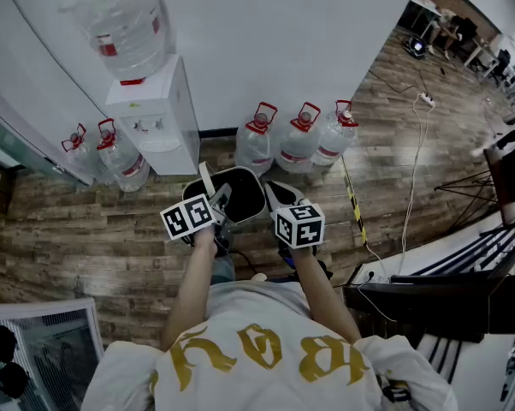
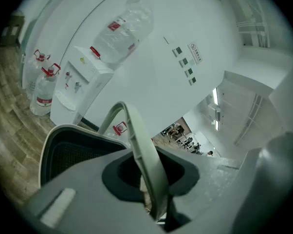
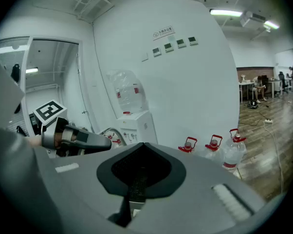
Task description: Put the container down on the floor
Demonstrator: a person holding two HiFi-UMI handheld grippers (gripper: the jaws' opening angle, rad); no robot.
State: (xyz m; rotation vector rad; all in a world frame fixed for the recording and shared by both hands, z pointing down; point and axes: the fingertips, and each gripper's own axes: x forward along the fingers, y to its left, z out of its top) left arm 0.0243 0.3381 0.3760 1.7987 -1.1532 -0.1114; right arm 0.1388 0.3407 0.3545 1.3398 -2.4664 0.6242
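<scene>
Left tongs (image 2: 154, 199) are clamped on the pale handle (image 2: 137, 135) of the black container (image 2: 64, 152), handle sticking up between them. Right tongs (image 3: 137, 189) are pinched together with nothing in them, just beside the container's rim. The container sits out in front of the person, near the water dispenser (image 1: 159, 118) and three water bottles (image 1: 300, 135) on the wood floor (image 1: 86, 238). Can't tell if its bottom touches the floor.

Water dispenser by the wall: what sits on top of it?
A big clear water bottle, upside down, with a red label. Its mouth is hidden inside the dispenser.
</scene>
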